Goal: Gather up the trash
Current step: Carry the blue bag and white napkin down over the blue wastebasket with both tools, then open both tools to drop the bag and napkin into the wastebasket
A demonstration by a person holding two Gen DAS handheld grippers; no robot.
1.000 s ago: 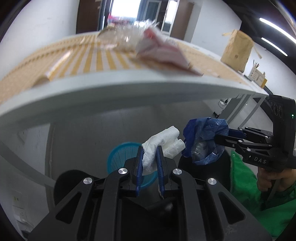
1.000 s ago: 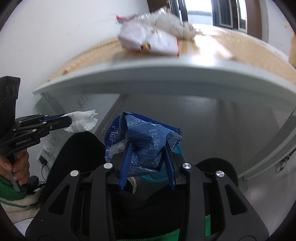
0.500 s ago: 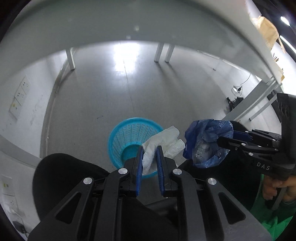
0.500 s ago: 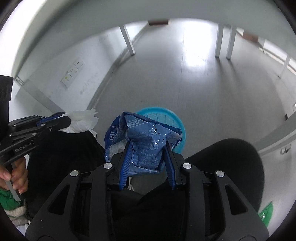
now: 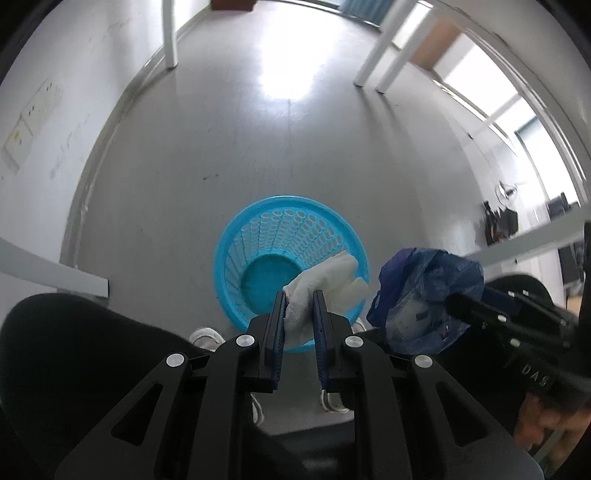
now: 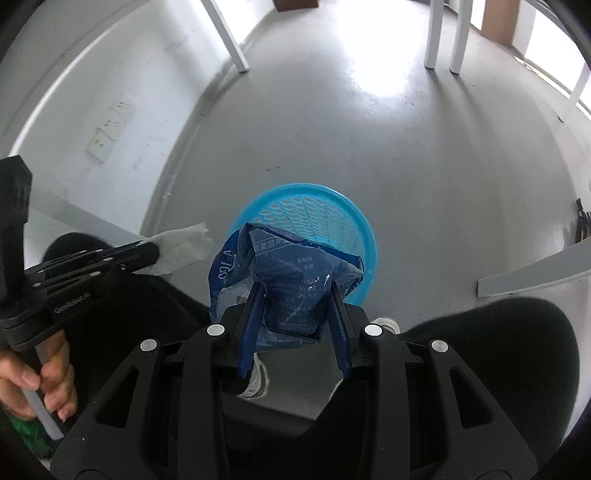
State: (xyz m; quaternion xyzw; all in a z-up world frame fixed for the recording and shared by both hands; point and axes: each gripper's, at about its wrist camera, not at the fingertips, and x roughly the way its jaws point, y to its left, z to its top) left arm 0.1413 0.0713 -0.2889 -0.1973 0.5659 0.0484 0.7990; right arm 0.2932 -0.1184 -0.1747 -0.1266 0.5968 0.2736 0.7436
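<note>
Left wrist view: grey floor [image 5: 229, 155], white table legs [image 5: 170, 33] at the far end. Blue mesh basket [image 5: 255, 236] stands on the floor directly ahead of and below both tools; its bottom shows bare, nothing visible inside.

Right gripper [image 6: 293, 295]: clamped on a crumpled blue plastic wrapper [image 6: 284, 269]. In its own view the wrapper overlaps the near-left part of the basket rim [image 6: 365, 236]. In the left view the same wrapper [image 5: 424, 295] hangs just outside the rim, to the right of it.

Left gripper [image 5: 299, 299]: pinched on a white paper tissue [image 5: 325, 280]. The free end of the tissue reaches forward and right, over the near-right wall of the basket.

Key relation: basket mouth lies below and slightly forward of both loads. Left hand looks better centred over the opening; the right load appears to sit at or past the rim.

Judgement: tissue could drop in on release. The wrapper likely needs a small shift toward the basket centre first, else it may catch on the rim or fall outside.
</note>
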